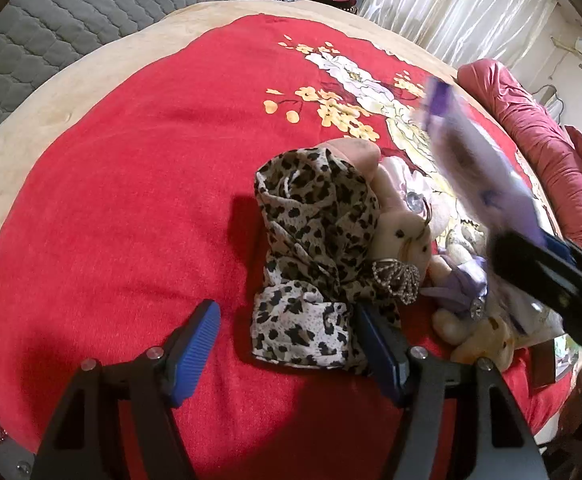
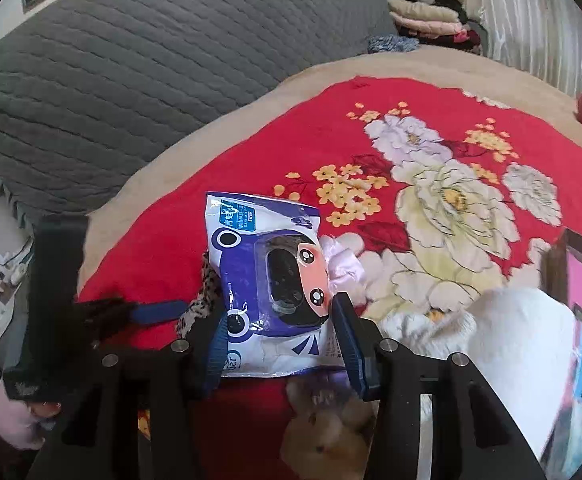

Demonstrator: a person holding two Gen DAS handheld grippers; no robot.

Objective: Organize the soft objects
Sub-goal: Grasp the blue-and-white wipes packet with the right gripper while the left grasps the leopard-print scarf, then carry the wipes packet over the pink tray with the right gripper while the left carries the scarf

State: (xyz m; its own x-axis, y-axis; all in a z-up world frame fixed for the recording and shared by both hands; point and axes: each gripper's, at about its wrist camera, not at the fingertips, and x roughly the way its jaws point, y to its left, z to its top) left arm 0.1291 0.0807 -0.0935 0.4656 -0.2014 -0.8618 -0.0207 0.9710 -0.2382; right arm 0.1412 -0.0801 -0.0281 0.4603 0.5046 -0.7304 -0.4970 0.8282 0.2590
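Between right gripper (image 2: 281,330) pads — wipes pack (image 2: 267,280).

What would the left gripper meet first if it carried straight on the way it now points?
Probably the red blanket between its open fingers; the leopard-print cloth lies just to the right, by its right finger, so it might brush that. Depth is unclear.

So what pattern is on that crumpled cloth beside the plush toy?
Leopard print: black and brown spots on the cream cloth. The left wrist view shows it best.
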